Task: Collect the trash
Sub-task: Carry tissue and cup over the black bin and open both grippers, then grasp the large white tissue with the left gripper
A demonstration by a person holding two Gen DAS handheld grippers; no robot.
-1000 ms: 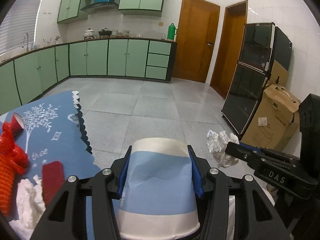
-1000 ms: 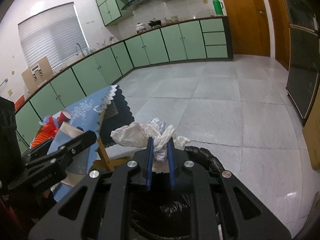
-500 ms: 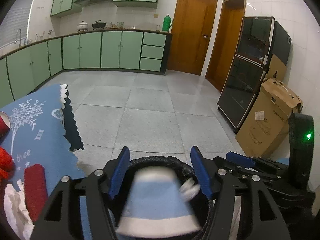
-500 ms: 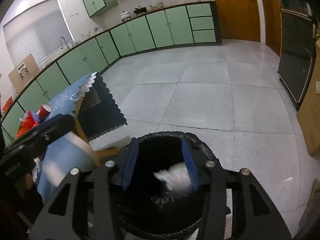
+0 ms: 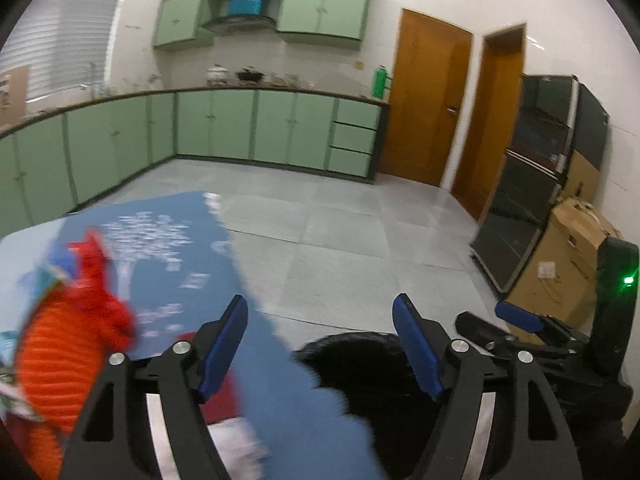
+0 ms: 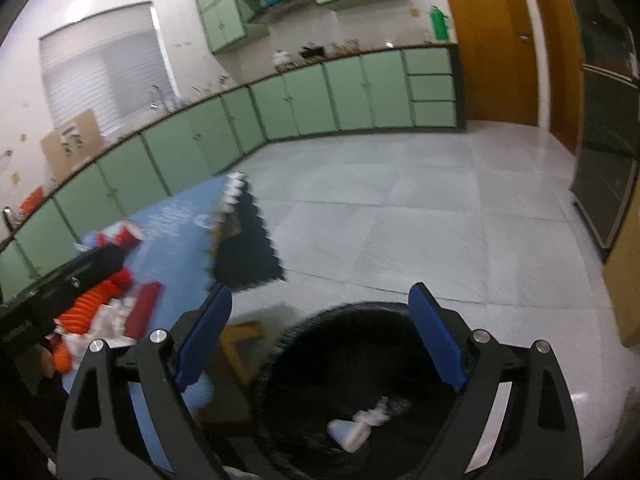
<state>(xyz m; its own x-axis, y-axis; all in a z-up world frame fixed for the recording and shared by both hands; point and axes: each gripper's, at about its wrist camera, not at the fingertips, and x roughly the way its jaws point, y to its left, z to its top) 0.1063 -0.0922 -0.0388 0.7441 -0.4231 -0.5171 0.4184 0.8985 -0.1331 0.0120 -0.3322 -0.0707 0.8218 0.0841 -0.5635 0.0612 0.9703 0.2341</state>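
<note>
Trash lies on the desk, off to the left of both grippers. Left gripper is nearer. Both it and the right gripper are spread wide, holding nothing, above the bin.

Both wrist views face forward over open blue fingers, close above black bin, sharing blue tablecloth, green cabinets

Cup and tissue now binned

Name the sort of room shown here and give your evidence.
Most likely a home kitchen: long run of pale green base cabinets under a countertop, matching green wall cupboards, and a sink tap beneath the window.
</note>
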